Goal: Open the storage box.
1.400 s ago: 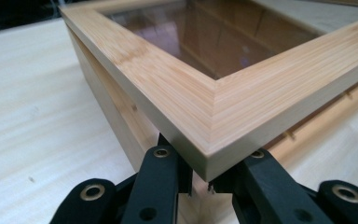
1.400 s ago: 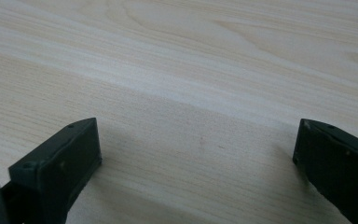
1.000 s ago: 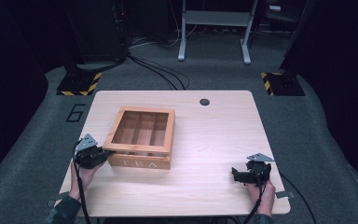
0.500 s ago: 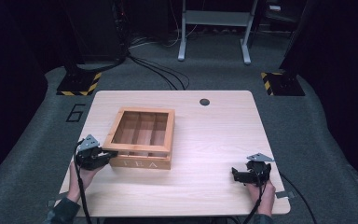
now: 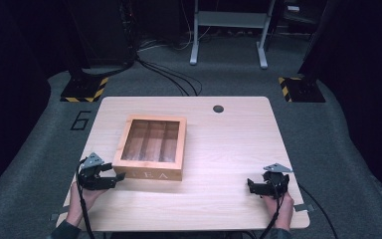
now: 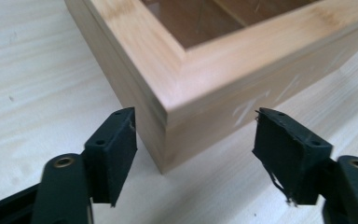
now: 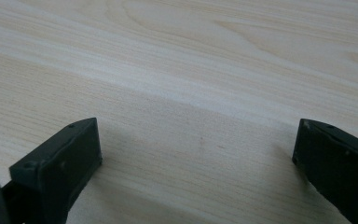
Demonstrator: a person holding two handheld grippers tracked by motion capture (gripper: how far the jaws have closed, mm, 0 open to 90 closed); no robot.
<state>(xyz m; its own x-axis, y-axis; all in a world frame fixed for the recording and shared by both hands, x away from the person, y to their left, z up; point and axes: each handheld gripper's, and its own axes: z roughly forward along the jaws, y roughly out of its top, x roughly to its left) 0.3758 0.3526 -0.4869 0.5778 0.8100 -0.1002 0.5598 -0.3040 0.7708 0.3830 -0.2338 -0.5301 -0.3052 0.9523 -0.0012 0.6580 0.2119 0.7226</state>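
One wooden tea box (image 5: 151, 148) sits on the counter (image 5: 229, 149), toward its left edge; through the lid three compartments can be counted. One dark round hole (image 5: 218, 108) lies near the counter's far edge. Two tongs are at the near edge: the left tongs (image 5: 113, 177) by the near left corner, the right tongs (image 5: 251, 185) by the near right corner.

A square wooden tea box (image 5: 150, 148) sits flat, lid closed, left of centre in the high view. Its framed clear top shows three long compartments, and pale letters mark the front wall, facing the frame's bottom edge.
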